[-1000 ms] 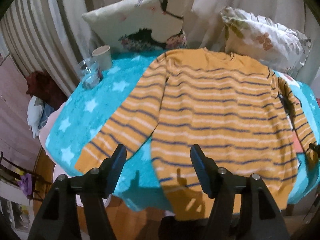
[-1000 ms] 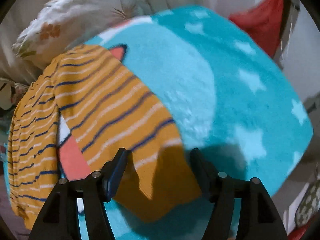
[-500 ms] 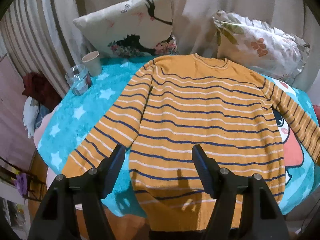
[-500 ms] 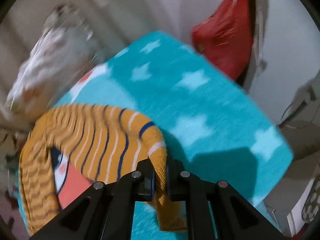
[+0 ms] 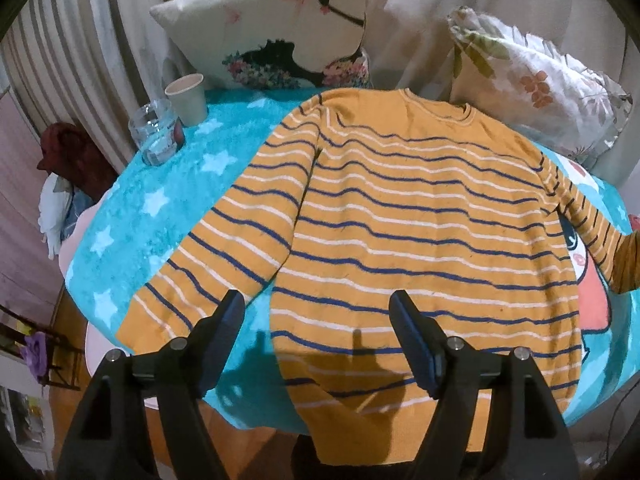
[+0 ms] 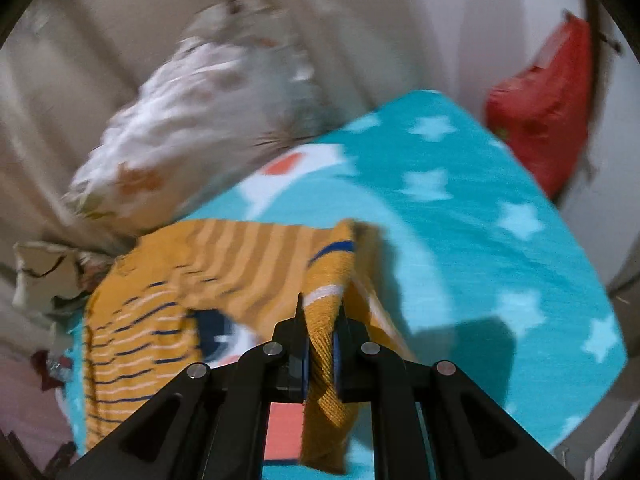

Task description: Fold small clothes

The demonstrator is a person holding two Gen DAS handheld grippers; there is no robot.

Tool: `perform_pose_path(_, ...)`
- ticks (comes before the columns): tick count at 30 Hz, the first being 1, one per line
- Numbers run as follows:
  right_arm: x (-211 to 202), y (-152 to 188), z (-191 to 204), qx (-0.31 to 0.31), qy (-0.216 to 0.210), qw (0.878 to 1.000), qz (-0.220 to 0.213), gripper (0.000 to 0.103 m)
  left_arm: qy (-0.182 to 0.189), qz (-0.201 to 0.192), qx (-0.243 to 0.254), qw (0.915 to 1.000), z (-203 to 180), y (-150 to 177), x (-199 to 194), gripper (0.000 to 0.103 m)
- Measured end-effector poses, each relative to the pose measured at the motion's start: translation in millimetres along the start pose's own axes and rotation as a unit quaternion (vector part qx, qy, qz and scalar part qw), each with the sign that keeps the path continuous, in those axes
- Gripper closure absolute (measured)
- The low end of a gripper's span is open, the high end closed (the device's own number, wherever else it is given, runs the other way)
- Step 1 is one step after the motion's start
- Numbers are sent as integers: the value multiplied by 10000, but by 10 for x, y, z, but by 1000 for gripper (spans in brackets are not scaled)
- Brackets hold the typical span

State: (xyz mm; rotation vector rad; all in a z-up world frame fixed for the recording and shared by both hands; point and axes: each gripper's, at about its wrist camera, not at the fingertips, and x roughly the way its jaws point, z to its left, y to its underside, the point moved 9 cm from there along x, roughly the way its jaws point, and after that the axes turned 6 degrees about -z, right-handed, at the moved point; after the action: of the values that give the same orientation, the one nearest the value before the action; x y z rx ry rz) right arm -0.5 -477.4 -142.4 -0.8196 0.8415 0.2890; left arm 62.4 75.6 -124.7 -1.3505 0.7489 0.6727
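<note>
An orange sweater [image 5: 420, 216] with blue and white stripes lies flat, front up, on a turquoise star blanket [image 5: 140, 216]. Its left sleeve [image 5: 208, 256] lies along the body. My left gripper [image 5: 318, 316] is open and empty, above the sweater's hem. My right gripper [image 6: 320, 320] is shut on the cuff of the right sleeve [image 6: 324, 292] and holds it lifted off the blanket [image 6: 500, 240]. The lifted sleeve [image 5: 608, 244] shows at the right edge of the left wrist view. The right wrist view is blurred.
A glass jar [image 5: 156, 136] and a paper cup [image 5: 188, 98] stand at the blanket's far left corner. Two cushions [image 5: 280, 28] [image 5: 540, 84] lean at the back. A red bag [image 6: 544, 104] hangs beyond the right edge. The blanket's edges drop off at front and sides.
My right gripper closed on the right sleeve cuff and lifted it, swinging it inward. My left gripper drew back a little and stayed open.
</note>
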Motion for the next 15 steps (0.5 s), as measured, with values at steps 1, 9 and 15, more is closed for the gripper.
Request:
perform_pose_path(1,25,2,147,-83,-81,9999,23,94,-18,30,18,10000,29,3,28,29)
perform_pose_path(9,318,216,1735,-1114,-726,9905,365,94,34,55,20,10000,297,-35,160,29)
perform_pose_path(15,696,508,2983,-2032,-1051,9715,615,94,21,126,-37,9999,640,-4,260,29)
